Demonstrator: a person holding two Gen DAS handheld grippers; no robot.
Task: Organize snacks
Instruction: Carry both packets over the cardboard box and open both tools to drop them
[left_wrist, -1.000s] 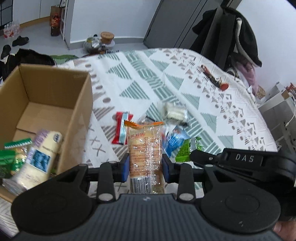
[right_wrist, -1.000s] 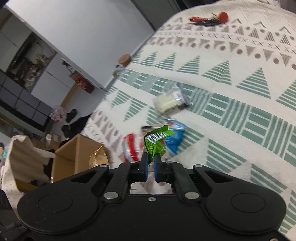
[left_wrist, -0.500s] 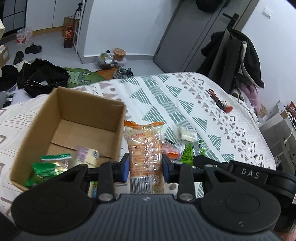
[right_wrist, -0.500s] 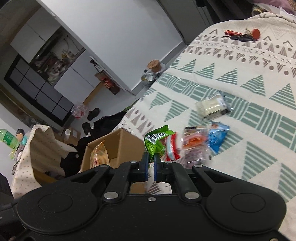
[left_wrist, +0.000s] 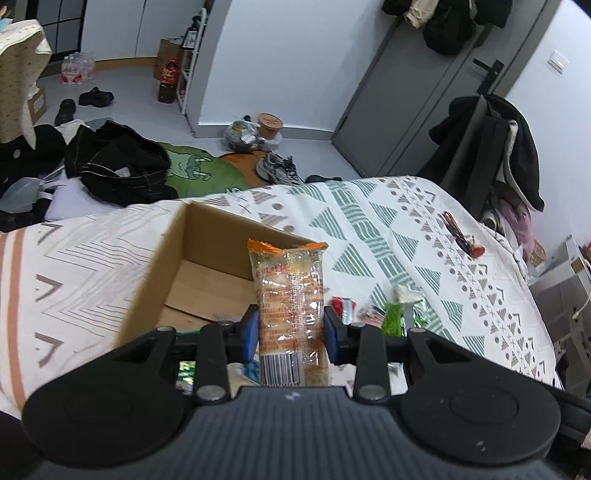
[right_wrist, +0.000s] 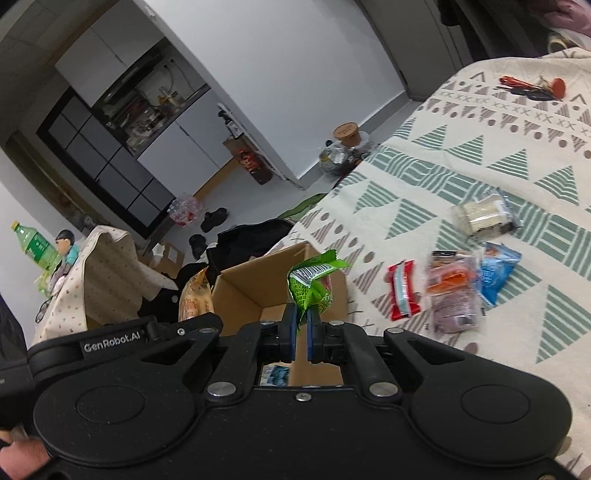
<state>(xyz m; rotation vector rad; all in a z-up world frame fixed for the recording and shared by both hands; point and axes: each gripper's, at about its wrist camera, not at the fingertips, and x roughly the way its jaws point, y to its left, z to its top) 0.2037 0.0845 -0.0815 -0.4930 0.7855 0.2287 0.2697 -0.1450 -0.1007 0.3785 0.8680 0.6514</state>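
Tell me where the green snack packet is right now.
The green snack packet is pinched in the right gripper, held up in front of the cardboard box, left of the snacks lying on the bedspread.

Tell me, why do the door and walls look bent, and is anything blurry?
Left wrist view: a fisheye lens bows the door, and the orange packet looks sharp. Right wrist view: the same bending tilts the room, and the loose snacks on the bedspread look slightly smeared.

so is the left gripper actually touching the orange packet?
Touching. Left wrist view: both blue pads of the left gripper press the sides of the orange packet.
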